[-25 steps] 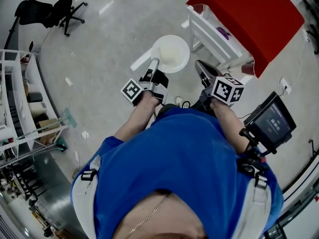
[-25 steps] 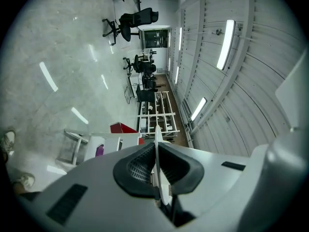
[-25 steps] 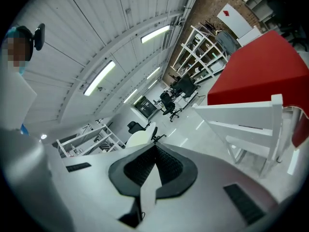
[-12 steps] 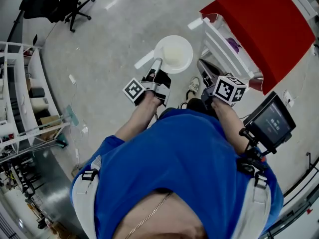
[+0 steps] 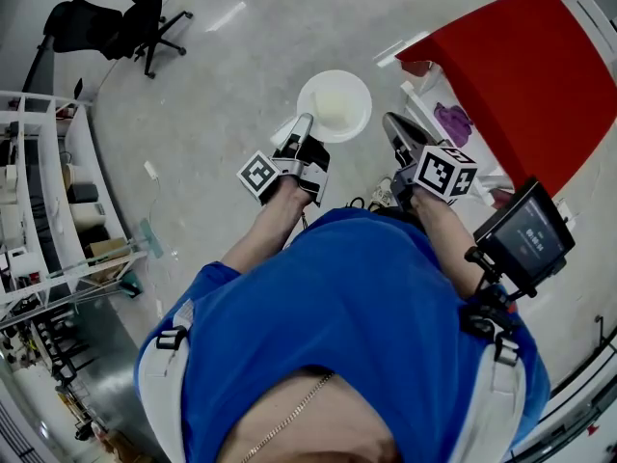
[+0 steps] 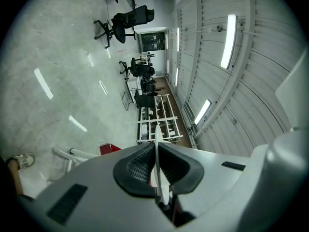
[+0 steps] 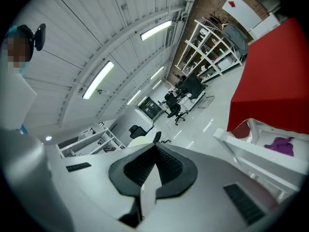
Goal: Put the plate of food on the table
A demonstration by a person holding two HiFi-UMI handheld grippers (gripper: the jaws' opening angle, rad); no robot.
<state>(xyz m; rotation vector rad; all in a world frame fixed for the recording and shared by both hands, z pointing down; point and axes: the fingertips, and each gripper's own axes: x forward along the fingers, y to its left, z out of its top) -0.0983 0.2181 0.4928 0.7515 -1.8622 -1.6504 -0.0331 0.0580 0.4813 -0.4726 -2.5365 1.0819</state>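
White plate [image 5: 334, 106], rim clamped in left gripper [image 5: 304, 121] jaws; right gripper [image 5: 389, 120] jaws together beside it.

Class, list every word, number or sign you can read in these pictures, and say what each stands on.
No text can be read.
Screen: white characters, too blurred.
Left cube, right cube: square patterns, no words.
White board: red mark, no legible letters.
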